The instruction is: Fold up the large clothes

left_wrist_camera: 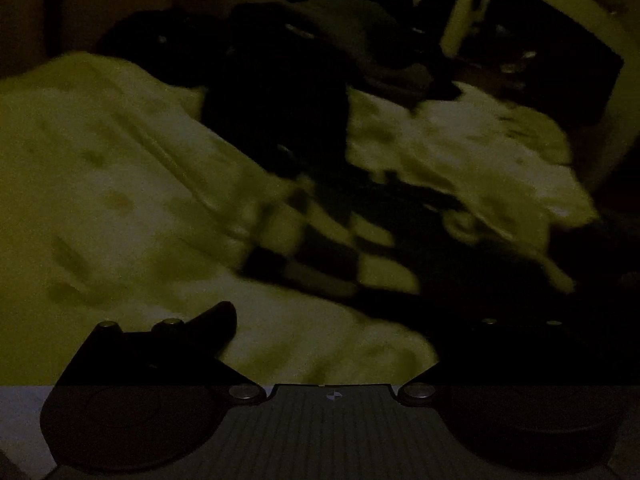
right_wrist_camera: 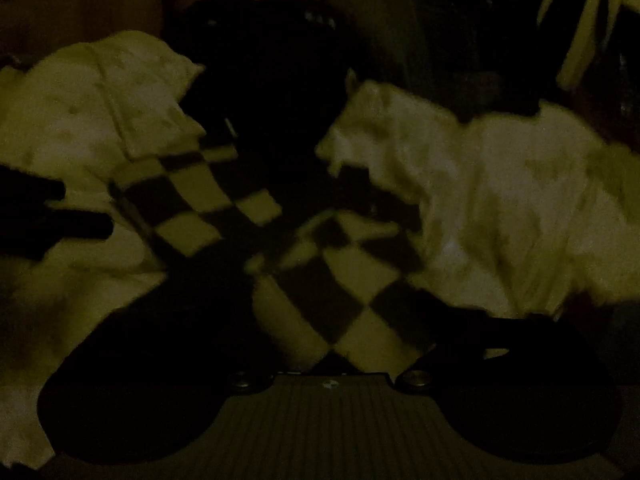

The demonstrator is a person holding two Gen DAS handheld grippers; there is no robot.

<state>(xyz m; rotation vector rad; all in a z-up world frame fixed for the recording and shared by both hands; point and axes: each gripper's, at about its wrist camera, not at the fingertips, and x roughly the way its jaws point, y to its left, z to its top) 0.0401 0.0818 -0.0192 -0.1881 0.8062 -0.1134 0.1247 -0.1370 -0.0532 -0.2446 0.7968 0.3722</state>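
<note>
The checkered garment [right_wrist_camera: 224,204] is lying rumpled across pale bedding [right_wrist_camera: 500,200], running from the centre of the right wrist view down to 6 o'clock, between the right gripper's [right_wrist_camera: 332,344] fingers. It is too dark to tell whether those are pinching it. The left gripper [left_wrist_camera: 360,332] is hanging with jaws wide apart and nothing caught in them, the cloth at its 1 o'clock. The fabric is looking soft, limp and light, probably sagging when lifted, so an edge or corner is looking like the best hold.
</note>
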